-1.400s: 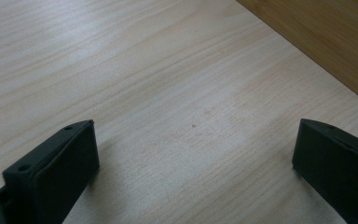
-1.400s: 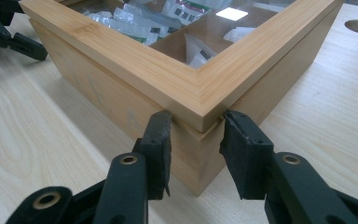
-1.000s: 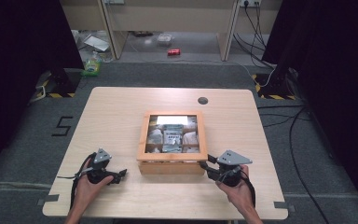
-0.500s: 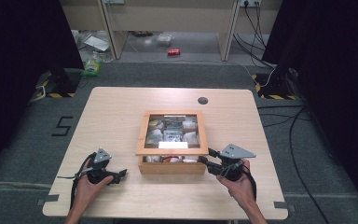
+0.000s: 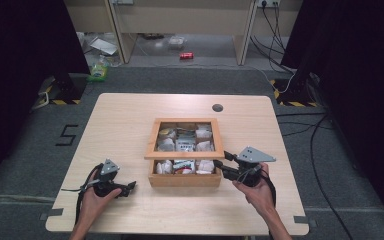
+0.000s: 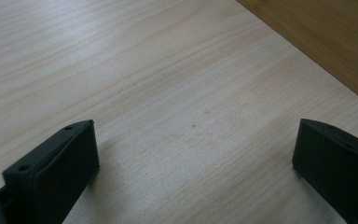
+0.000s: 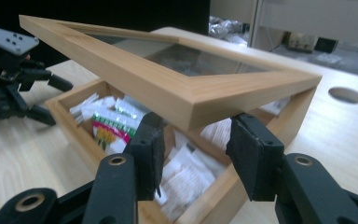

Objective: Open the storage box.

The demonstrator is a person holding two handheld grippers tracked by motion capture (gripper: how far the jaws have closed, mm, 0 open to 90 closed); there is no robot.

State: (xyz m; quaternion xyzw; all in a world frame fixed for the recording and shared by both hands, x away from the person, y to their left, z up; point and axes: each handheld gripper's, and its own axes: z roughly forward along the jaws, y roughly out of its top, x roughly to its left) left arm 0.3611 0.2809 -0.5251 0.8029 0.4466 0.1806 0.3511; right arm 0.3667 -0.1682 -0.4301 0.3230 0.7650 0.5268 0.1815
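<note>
Lifted since the earlier frames, the glass-paned lid (image 5: pixel 184 136) of the wooden box (image 5: pixel 183 179) now stands raised at its near edge, tilted up and back over the box, where before it lay flat and closed; the right gripper (image 5: pixel 223 167) has come up with it, and its jaws have just been opening. From the right gripper view, the lid's near corner (image 7: pixel 200 105) sits between the 2 black jaws, resting at their tips; one jaw is just under the frame, the other touches its underside edge, and the gap between them is middling, neither wide nor pinched tight. Whether the pads truly press the wood I cannot tell for sure, but the lid rides on them. Inside the box, white sachets (image 7: pixel 186 175) and a packet with green and red print (image 7: pixel 109 128) lie in compartments. On the table (image 5: pixel 130 120) in the high view, the box sits at the centre, slightly toward 6 o'clock; the right gripper is at its 3 o'clock near corner, held in the right hand (image 5: pixel 257 192). At about 8 o'clock from the box, well apart, the left gripper (image 5: pixel 130 187) rests on the tabletop in the left hand (image 5: pixel 96 197), unmoved, its jaws spread wide with bare wood between them.
</note>
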